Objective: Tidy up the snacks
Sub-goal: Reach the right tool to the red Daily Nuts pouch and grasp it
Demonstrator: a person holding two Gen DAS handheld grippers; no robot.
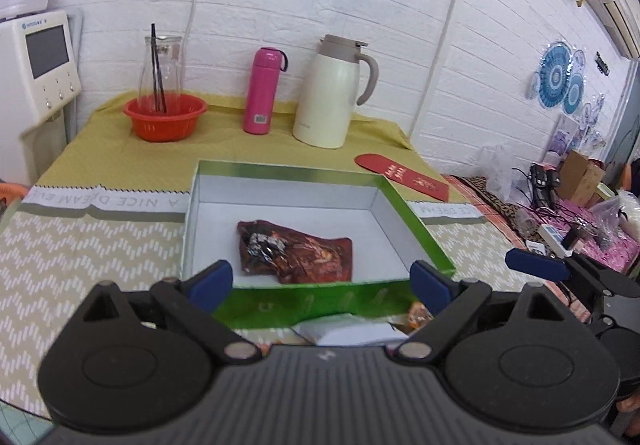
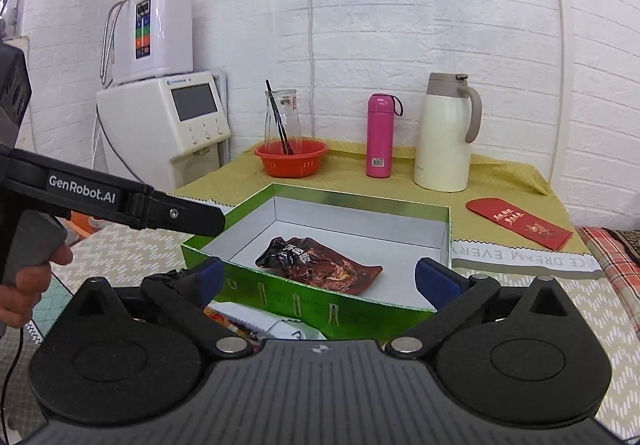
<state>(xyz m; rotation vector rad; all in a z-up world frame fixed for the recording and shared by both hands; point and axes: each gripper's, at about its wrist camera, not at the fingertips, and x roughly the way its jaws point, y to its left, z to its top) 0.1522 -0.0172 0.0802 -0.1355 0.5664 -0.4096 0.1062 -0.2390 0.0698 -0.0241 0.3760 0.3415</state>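
A green box [image 1: 416,221] with a white inside lies open on the table, and one dark red snack packet [image 1: 296,251] rests flat on its floor. My left gripper [image 1: 320,281] hovers open just before the box's near wall, with nothing between its blue pads. More loose snack packets [image 1: 348,329] lie under it, in front of the box. From the right wrist, the same box [image 2: 304,301] and packet [image 2: 320,265] show. My right gripper [image 2: 322,277] is open and holds nothing. Loose packets [image 2: 256,321] lie below it. The left gripper's finger [image 2: 192,217] reaches in from the left, held by a hand [image 2: 24,285].
At the back of the yellow cloth stand an orange basket [image 1: 164,117] with a glass carafe [image 1: 160,73], a pink flask [image 1: 260,91] and a cream thermos jug [image 1: 332,93]. A red envelope [image 1: 404,175] lies right of the box. A white water dispenser [image 2: 168,121] stands at the left.
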